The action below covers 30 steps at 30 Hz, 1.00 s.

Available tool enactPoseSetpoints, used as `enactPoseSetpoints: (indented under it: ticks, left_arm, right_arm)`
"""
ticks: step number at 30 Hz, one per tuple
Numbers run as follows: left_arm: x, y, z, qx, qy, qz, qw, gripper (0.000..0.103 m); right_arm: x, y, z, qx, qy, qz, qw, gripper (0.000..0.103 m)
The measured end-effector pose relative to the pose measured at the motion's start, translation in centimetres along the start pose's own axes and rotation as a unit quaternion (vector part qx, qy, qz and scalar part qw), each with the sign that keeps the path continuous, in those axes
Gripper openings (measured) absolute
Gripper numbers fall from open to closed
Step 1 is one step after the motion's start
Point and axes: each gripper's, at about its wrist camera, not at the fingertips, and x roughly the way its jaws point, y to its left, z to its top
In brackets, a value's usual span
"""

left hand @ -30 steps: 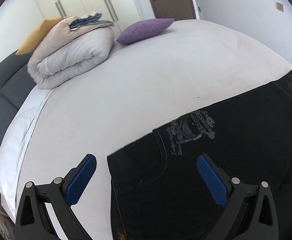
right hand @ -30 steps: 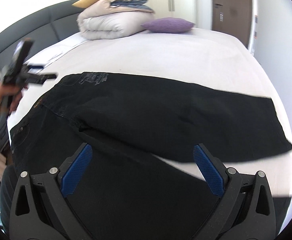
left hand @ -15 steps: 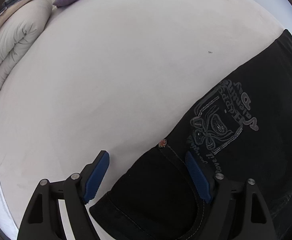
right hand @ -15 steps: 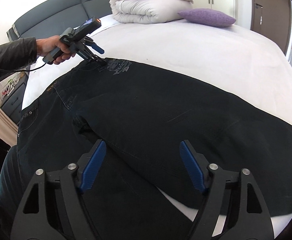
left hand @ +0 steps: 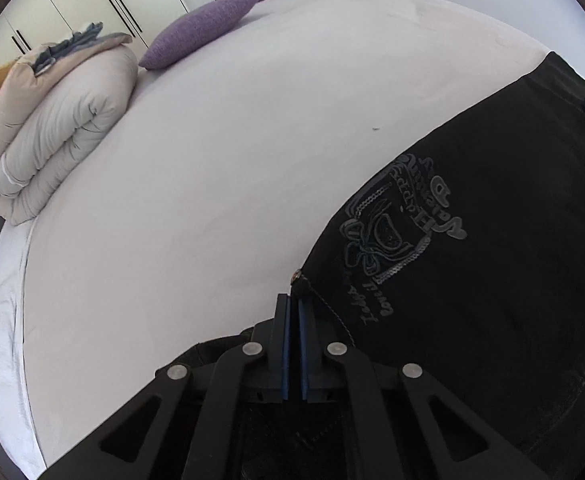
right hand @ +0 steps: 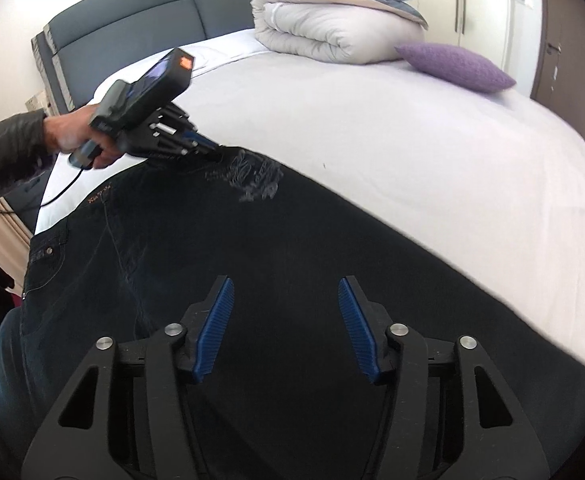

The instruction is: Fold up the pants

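Pinching the pants (left hand: 472,300) at their edge, the left gripper (left hand: 292,304) is showing its two blue pads pressed together, with dark cloth bunched right at the tips and a small rivet (left hand: 295,277) just beyond them. Its jaws have just been closing onto that edge. Just past the tips and to their right, a grey printed crest (left hand: 396,236) is lying on the black fabric. Beyond and to the left, the pale bed (left hand: 232,168) is stretching away, and far off at its head a rolled duvet (left hand: 60,128) and a purple cushion (left hand: 202,28) are resting.

The right gripper (right hand: 286,320) is hovering over the pants (right hand: 332,420) with its pads apart; its jaws have just been closing, and whether the tips touch the cloth cannot be told. The black fabric is filling the area under and ahead of it, lying flat on the bed (right hand: 412,140). Further ahead and to the left, a hand (right hand: 76,136) in a dark sleeve is holding the left gripper (right hand: 212,152) down at the pants' far edge beside the crest (right hand: 256,180). Beyond that, the duvet (right hand: 332,28) and cushion (right hand: 456,66) are sitting before the grey headboard (right hand: 132,24).
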Motion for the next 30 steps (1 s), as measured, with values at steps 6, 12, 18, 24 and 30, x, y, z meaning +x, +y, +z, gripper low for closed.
enactPoseSetpoints:
  ticks: [6,12,18,24,30]
  left_arm:
    - [-6.0,-1.7,-2.6,-0.013,-0.061,0.023,0.9978,0.003]
    - [-6.4,-0.1,-2.5,-0.023,-0.084,0.021,0.9959,0.003]
    - [-7.1,0.2,-3.4,-0.035,-0.093,0.017,0.9949,0.002]
    - [-8.5,0.4,-4.3,-0.045,-0.104,0.022,0.9933,0.002]
    - [-10.1,0.2,-5.9,-0.058,-0.114,0.029,0.9914,0.001]
  right_arm:
    - [3.0,0.4,4.4,-0.057,0.018,-0.016,0.998,0.052]
    - [6.9,2.8,7.5,-0.116,0.042,-0.026,0.992,0.048]
    - [9.5,3.7,8.0,-0.132,0.074,-0.032,0.988,0.012]
    - [8.6,4.4,7.5,-0.120,0.069,-0.025,0.990,0.003]
    - [5.7,7.9,7.1,-0.148,0.041,-0.044,0.987,0.002]
